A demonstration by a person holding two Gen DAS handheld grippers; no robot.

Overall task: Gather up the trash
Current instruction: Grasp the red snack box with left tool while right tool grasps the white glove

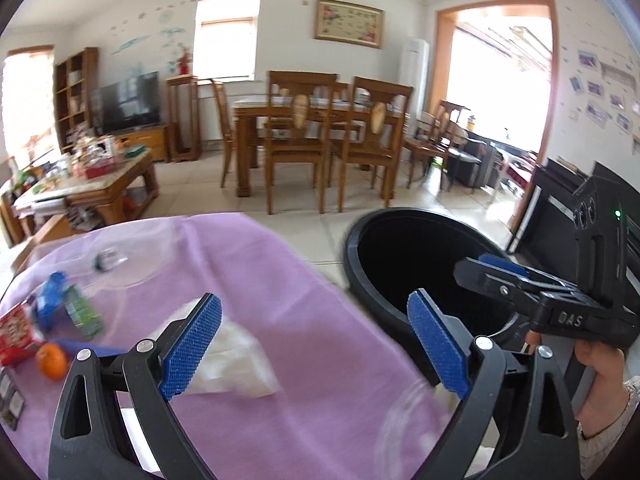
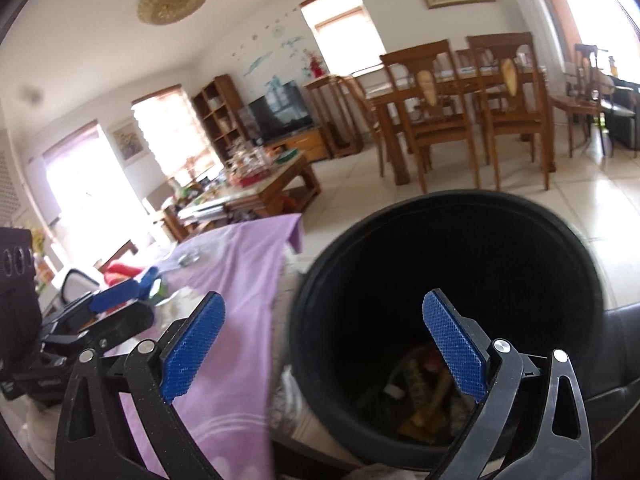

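Both wide-open and empty: left gripper (image 1: 316,344) above a white tissue (image 1: 236,360) on the worktop (image 1: 280,272), right gripper (image 2: 324,344) over the black bin (image 2: 460,208)

Both grippers spread wide, nothing between the pads.

Left gripper (image 1: 316,344): jaws fully apart, blue textured pads facing each other across a wide gap, black linkage arms splayed near the lens, nothing gripped. Right gripper (image 2: 324,344): same condition, jaws wide apart, pads bare. In the left wrist view the right gripper appears at the right, tips pointing left, jaws looking nearly closed from this angle; the person's right hand (image 1: 600,376) wraps its handle from below, a pale sleeve cuff at the wrist.
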